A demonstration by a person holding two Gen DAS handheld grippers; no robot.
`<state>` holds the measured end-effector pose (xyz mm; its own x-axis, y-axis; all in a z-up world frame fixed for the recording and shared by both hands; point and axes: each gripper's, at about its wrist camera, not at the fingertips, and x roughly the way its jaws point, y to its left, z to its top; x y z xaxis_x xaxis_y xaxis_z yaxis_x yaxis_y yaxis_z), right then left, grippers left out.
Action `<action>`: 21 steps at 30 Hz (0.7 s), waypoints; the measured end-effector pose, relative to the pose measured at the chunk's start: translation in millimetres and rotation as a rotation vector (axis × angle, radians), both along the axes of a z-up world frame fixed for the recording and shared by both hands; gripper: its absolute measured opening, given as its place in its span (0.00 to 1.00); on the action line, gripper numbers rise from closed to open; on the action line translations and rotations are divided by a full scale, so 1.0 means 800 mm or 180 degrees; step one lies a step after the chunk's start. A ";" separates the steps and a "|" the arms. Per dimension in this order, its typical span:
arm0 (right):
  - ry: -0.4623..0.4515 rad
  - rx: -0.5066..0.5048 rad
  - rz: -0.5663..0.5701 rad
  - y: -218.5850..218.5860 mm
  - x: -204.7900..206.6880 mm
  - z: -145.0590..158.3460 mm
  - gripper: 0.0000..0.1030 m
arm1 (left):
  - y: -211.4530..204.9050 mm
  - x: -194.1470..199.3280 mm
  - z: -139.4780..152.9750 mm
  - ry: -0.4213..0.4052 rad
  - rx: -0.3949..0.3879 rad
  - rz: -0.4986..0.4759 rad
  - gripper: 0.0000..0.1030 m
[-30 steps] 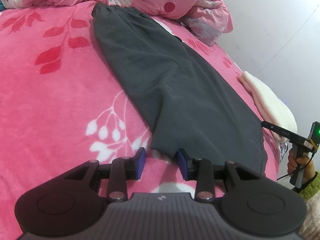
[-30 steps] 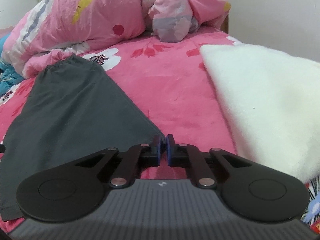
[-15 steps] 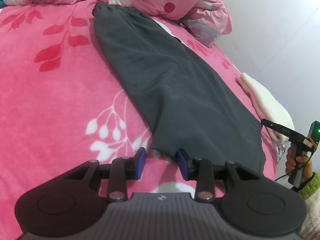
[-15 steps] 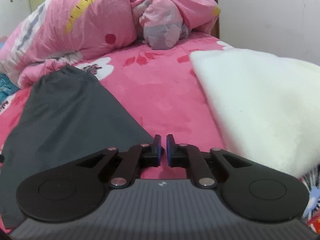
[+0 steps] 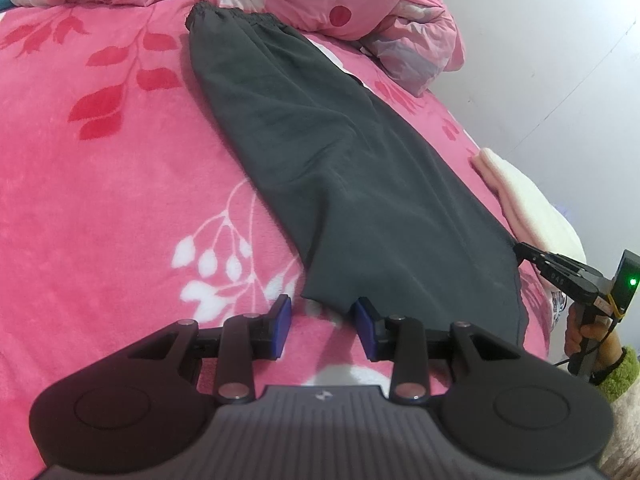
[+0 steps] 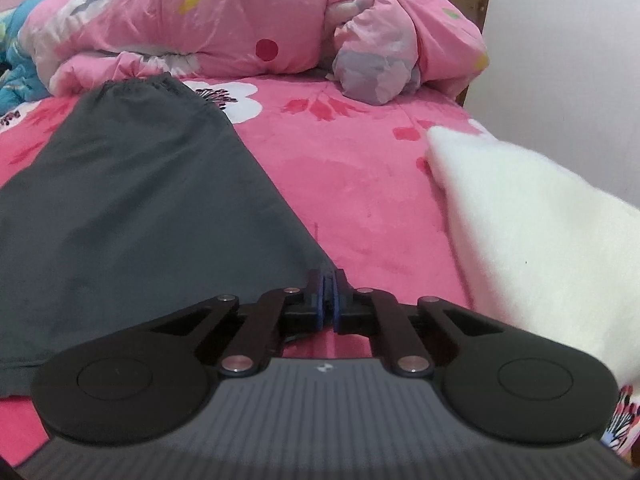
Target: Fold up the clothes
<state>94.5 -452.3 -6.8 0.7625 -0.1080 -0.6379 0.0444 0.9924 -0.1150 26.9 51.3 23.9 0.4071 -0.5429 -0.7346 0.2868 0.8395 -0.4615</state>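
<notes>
Dark grey trousers [image 5: 340,168] lie flat, folded leg on leg, on the pink bed; the elastic waistband is at the far end by the quilt. My left gripper [image 5: 322,322] is open, its jaws on either side of the near left hem corner, touching nothing. My right gripper [image 6: 329,296] is shut on the trousers' [image 6: 132,208] near right hem corner; it also shows at the right in the left wrist view [image 5: 528,254].
A pink floral blanket [image 5: 100,200] covers the bed. A crumpled pink quilt [image 6: 240,20] is piled at the head. A white fluffy garment [image 6: 540,232] lies along the right side, by the wall. A blue item [image 6: 16,72] lies far left.
My right gripper has closed fully on the right hem corner and moved slightly along the bed. My left gripper has stayed open at the left hem corner.
</notes>
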 end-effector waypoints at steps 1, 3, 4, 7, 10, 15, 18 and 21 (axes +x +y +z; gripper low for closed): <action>-0.0020 -0.0017 -0.0017 0.000 0.000 0.002 0.02 | 0.000 0.000 0.000 0.0001 -0.0001 -0.0001 0.36; -0.0062 -0.0028 -0.0082 -0.004 -0.001 0.007 0.02 | 0.000 0.000 0.000 0.0000 -0.0003 -0.0004 0.36; -0.0077 -0.0020 -0.0116 -0.006 -0.001 0.008 0.02 | 0.001 0.000 0.000 0.0000 -0.0005 -0.0006 0.36; -0.0047 -0.0027 -0.0204 -0.014 0.002 0.005 0.02 | 0.002 0.001 -0.001 -0.0001 -0.0015 -0.0012 0.36; 0.0056 -0.0112 -0.0246 -0.016 0.007 -0.011 0.02 | 0.003 0.001 -0.001 -0.0009 -0.0019 -0.0022 0.36; 0.0082 -0.0248 -0.0337 -0.013 0.005 -0.017 0.12 | 0.005 0.002 -0.002 -0.0002 -0.0036 -0.0046 0.36; -0.0077 -0.0236 -0.0546 -0.017 -0.009 0.003 0.28 | 0.005 0.001 0.000 -0.0003 -0.0031 -0.0039 0.36; -0.0285 -0.0003 -0.0600 -0.011 -0.030 0.030 0.28 | 0.003 -0.005 0.006 -0.0062 0.0034 -0.0017 0.36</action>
<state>70.6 -460.8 17.3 0.7824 -0.2546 -0.5683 0.2393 0.9655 -0.1031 23.0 53.8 29.0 0.4184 -0.5374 -0.7322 0.3002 0.8427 -0.4470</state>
